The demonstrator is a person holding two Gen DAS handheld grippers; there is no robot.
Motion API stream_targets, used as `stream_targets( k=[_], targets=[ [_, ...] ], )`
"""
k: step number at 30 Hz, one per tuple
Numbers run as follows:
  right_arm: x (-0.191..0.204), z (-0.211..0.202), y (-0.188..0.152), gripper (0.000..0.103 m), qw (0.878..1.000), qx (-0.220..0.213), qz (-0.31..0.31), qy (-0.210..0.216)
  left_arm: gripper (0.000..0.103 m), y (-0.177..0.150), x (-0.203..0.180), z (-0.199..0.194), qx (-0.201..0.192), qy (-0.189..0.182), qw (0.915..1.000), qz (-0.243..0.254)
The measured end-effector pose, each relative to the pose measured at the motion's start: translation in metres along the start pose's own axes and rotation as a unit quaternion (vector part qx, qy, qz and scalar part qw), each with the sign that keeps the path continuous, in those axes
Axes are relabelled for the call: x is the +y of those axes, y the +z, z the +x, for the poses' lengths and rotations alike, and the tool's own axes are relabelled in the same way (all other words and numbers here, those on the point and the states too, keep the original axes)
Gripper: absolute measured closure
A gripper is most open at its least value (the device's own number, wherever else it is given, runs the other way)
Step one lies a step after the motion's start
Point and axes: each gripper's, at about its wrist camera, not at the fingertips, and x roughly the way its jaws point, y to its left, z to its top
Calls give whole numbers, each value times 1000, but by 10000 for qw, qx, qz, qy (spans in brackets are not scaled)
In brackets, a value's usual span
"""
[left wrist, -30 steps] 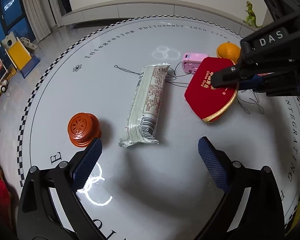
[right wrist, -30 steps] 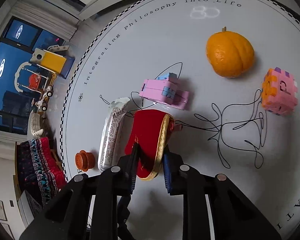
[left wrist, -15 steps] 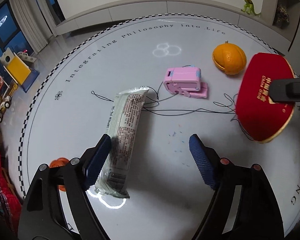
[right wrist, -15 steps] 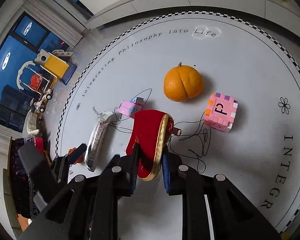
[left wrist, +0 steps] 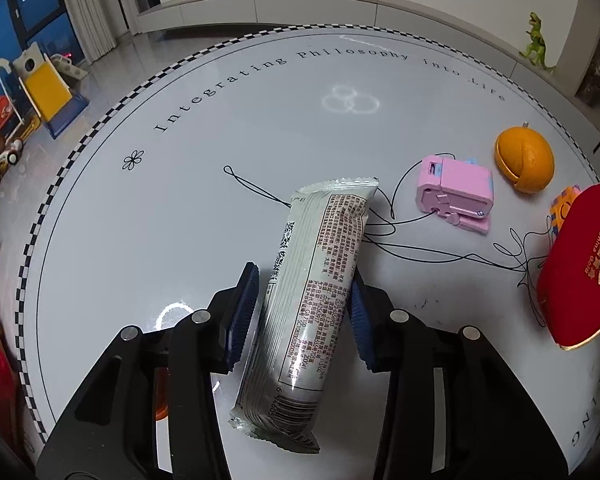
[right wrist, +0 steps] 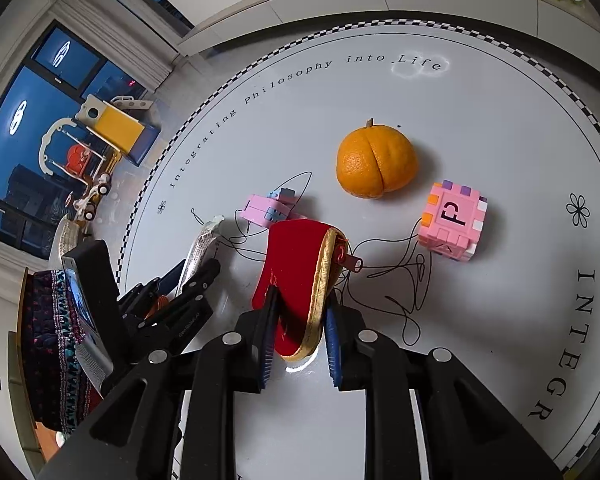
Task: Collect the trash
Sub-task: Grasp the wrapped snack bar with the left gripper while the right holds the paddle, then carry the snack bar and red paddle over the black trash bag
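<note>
A long silvery snack wrapper lies between the blue pads of my left gripper; the jaws have narrowed around its middle and touch or nearly touch its sides. The wrapper's far end shows in the right wrist view. My right gripper is shut on a red pouch with gold trim, held above the round white table. The pouch also shows at the right edge of the left wrist view.
A pink block toy, an orange, a pink letter cube and a tangled black thread lie on the table. An orange cap sits behind the left gripper's frame. The table edge runs close on the left.
My left gripper moved over the snack wrapper and its jaws closed in around it. My right gripper stayed shut on the red pouch and drew back to the right.
</note>
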Motion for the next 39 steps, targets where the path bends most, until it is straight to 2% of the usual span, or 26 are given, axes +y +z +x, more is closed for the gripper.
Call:
stream_targets(
  k=[3, 6, 10, 16, 22, 28, 39],
  targets=[
    [1, 0, -1, 80, 10000, 13, -13, -4, 64, -3, -5, -5, -143, 213, 9997, 61],
    [2, 0, -4, 80, 10000, 17, -44, -7, 67, -7, -5, -8, -254, 275, 9993, 64],
    [3, -3, -6, 80, 10000, -16, -48, 9, 73, -13, -3, -8, -219, 184, 9996, -55],
    [7, -11, -12, 80, 9999, -64, -74, 67, 73, -30, -5, -21, -221, -61, 9996, -183],
    [14, -23, -23, 80, 9997, -123, -128, 145, 73, -49, -8, -48, -359, -103, 9992, -166],
    [27, -32, -45, 80, 9994, -139, -211, 225, 73, -69, -8, -77, -495, -77, 9986, -175],
    [63, -34, -102, 79, 9970, 50, -686, 355, 73, -129, 15, -125, -660, 13, 9960, -607]
  ],
)
